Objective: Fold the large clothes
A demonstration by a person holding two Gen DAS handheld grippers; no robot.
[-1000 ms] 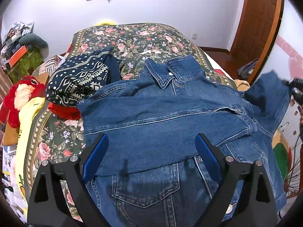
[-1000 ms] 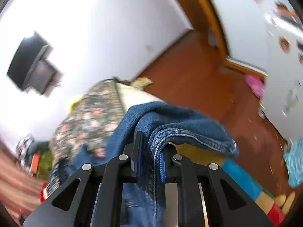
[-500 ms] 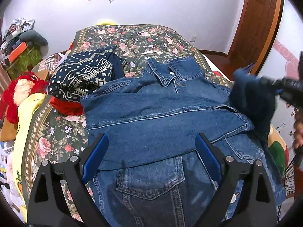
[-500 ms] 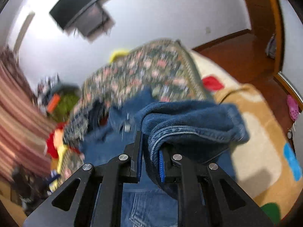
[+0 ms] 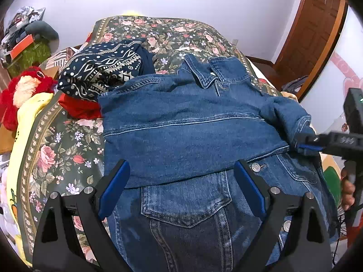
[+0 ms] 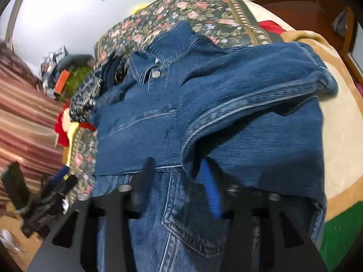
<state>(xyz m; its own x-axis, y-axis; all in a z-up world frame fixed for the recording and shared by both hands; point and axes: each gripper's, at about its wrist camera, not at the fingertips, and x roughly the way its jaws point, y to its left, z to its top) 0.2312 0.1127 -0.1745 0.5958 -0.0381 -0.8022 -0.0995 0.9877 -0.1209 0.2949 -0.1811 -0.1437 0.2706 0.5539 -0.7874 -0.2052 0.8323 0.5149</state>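
Note:
A blue denim jacket (image 5: 192, 136) lies front up on the floral bedspread (image 5: 56, 149), collar toward the far wall, one sleeve folded across its chest. My left gripper (image 5: 181, 188) is open and empty, hovering over the jacket's lower front. My right gripper (image 6: 179, 181) has its jaws parted around the cuff of the right sleeve (image 6: 249, 104), which lies over the jacket's right side. In the left wrist view the right gripper (image 5: 308, 145) sits at the jacket's right edge with the cuff (image 5: 299, 124) at its tips.
A folded navy patterned garment (image 5: 102, 72) on a red one (image 5: 79, 108) lies left of the jacket. A red plush toy (image 5: 20, 93) and yellow cloth (image 5: 27, 117) sit at the bed's left edge. A tan blanket (image 6: 340, 113) covers the right side. A wooden door (image 5: 313, 34) stands far right.
My right gripper swung the sleeve from out at the right in over the jacket and lowered it. Its jaws went from clamped on the cuff to parted. The left gripper stayed put.

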